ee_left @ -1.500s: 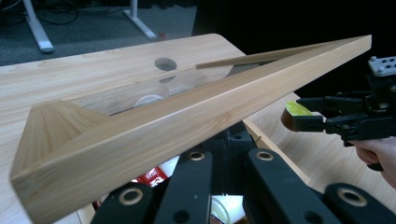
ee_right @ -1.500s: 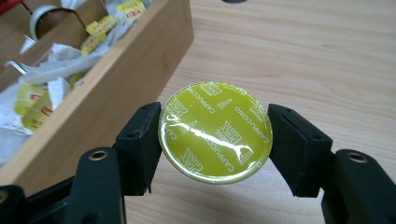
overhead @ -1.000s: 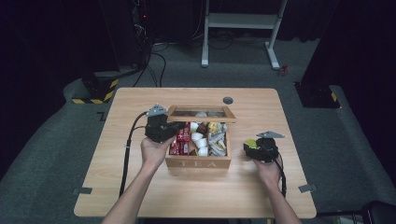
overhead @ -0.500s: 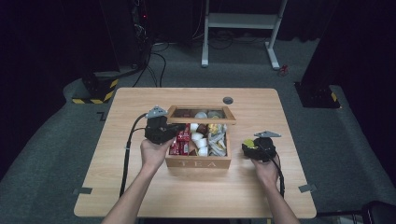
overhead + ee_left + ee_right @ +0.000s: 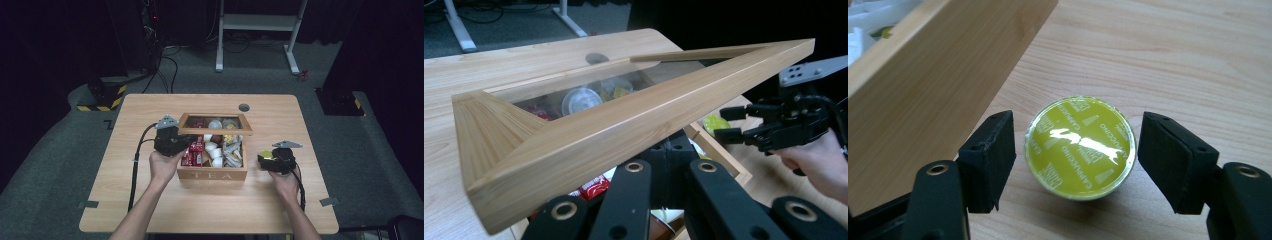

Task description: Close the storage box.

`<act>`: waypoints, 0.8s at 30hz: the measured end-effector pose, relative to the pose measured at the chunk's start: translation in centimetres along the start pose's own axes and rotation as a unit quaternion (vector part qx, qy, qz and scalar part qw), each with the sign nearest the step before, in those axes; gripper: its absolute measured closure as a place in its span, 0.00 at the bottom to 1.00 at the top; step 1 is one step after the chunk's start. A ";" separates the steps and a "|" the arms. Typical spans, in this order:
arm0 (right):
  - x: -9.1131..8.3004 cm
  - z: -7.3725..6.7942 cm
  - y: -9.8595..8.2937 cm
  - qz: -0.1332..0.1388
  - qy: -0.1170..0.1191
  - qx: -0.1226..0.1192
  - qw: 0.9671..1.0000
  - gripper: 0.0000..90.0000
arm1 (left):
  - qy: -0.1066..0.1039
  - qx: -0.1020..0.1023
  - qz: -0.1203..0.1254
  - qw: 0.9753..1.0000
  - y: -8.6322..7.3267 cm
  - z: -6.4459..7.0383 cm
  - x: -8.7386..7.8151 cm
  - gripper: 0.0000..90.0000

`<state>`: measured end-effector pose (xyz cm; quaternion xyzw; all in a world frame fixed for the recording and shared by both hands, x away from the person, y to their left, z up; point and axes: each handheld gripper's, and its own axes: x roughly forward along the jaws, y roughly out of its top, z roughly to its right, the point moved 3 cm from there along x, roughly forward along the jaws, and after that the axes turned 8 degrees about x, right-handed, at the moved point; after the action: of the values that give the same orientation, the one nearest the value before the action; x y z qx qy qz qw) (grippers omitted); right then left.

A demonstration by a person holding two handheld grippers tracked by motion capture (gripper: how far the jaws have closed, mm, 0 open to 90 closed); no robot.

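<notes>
A wooden tea box (image 5: 212,175) marked TEA sits mid-table, its glass-paned lid (image 5: 215,131) raised at a slant. My left gripper (image 5: 175,142) is at the lid's front left corner. In the left gripper view the lid's wooden rail (image 5: 624,130) lies across my left gripper (image 5: 669,155), whose jaws stand close together with their tips hidden behind the wood. A yellow-topped capsule (image 5: 1080,147) stands on the table right of the box. My right gripper (image 5: 1078,155) is open, one pad on each side of the capsule with a small gap. The same capsule (image 5: 714,122) and right gripper (image 5: 736,125) appear beyond the lid.
The box holds red packets (image 5: 194,152), white cups (image 5: 212,148) and paper sachets (image 5: 232,152). Its side wall (image 5: 923,75) runs close to the left of the right gripper. A round grommet (image 5: 244,107) marks the far tabletop. Bare wood surrounds the box.
My right gripper has shifted slightly left and toward the box around the capsule. The left gripper and the raised lid stay as they were.
</notes>
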<state>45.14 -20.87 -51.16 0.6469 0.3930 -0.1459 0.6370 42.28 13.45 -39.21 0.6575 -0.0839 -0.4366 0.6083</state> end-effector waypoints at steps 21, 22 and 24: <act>-4.8 2.0 -0.7 0.072 0.018 0.020 0.997 0.40 | -0.008 -0.005 -0.014 1.000 -0.5 0.4 0.2 1.00; -5.0 2.2 -0.9 0.074 0.017 0.020 0.997 0.40 | -0.008 -0.001 -0.014 1.000 -0.5 0.3 0.1 1.00; -5.2 2.4 -1.3 0.075 0.016 0.028 0.997 0.40 | -0.007 -0.002 -0.015 1.000 -0.6 0.4 0.1 1.00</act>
<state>41.55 -24.95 -48.84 0.6941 0.3495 -0.0985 0.6216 41.83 13.30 -39.71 0.6546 -0.0775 -0.4501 0.6024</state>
